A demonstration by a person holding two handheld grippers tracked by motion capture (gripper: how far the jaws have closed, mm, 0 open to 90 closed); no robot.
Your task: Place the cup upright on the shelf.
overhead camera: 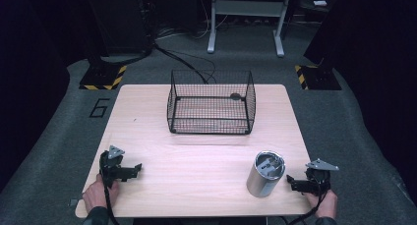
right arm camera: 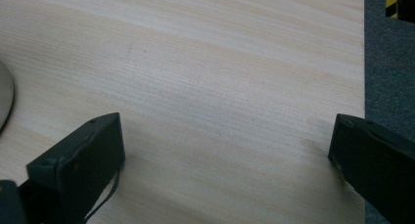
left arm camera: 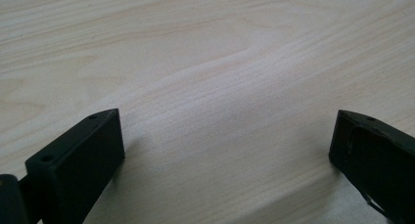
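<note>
Two containers stand on our bench [overhead camera: 196,151]. At the middle of its far edge we see a black wire basket [overhead camera: 211,103], open at the top, with one small dark thing [overhead camera: 235,96] lying on its floor near the far right corner; we cannot tell what it is. Near the right end of the near edge stands an upright steel canister [overhead camera: 265,174], its mouth open; something grey shows inside, too small to make out.

We hold our left tool [overhead camera: 136,169] low over the near left corner, its jaws spread wide with nothing between them; in the left gripper view they frame bare wood [left arm camera: 220,87]. Our right tool [overhead camera: 291,182] sits near the near right corner, just beside the canister and apart from it, jaws likewise wide and empty. In the right gripper view we see the bench's edge, grey carpet [right arm camera: 389,62] past it, and a sliver of the canister [right arm camera: 5,99] at the left margin.

Pale wood grain covers the bench. Around it lies grey carpet [overhead camera: 344,117], with a painted 6 [overhead camera: 100,107], yellow-and-black striped bases [overhead camera: 104,77] and a grey stand [overhead camera: 246,18] beyond.
</note>
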